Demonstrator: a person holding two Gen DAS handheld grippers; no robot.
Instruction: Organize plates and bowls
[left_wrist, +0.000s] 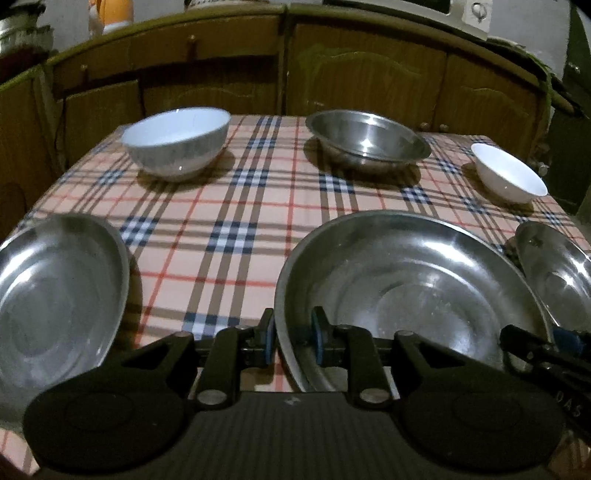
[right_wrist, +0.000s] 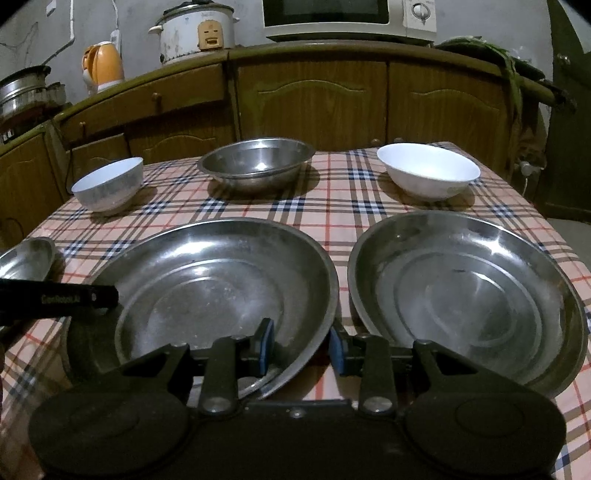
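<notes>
The big steel plate (left_wrist: 406, 280) lies on the tabletop (left_wrist: 221, 240), and both claws are at its near edge. The left claw (left_wrist: 294, 339) is clenched on the rim at the plate's left side, with one pad inside the plate and one outside. The right claw (right_wrist: 303, 345) has the rim between its pads on the plate's right side. It is not squeezing yet, because there is a gap next to the inside pad.

The plate is shiny and smooth, so it could slip. If only the left claw lifts, the plate may tip, slide out and bang down. If the right claw closes too near the edge, it may only pinch the lip and lose it.

Just right of the right claw is a second steel plate (right_wrist: 469, 295), very close to the first one. A swing that way could knock it. Left of the left claw is a third steel plate (left_wrist: 55, 295), also easy to bump.

Far in front of the claws stand a steel bowl (right_wrist: 256, 162) and two white bowls, well out of the way.

Both claws point forward and slant down at the plate.
</notes>
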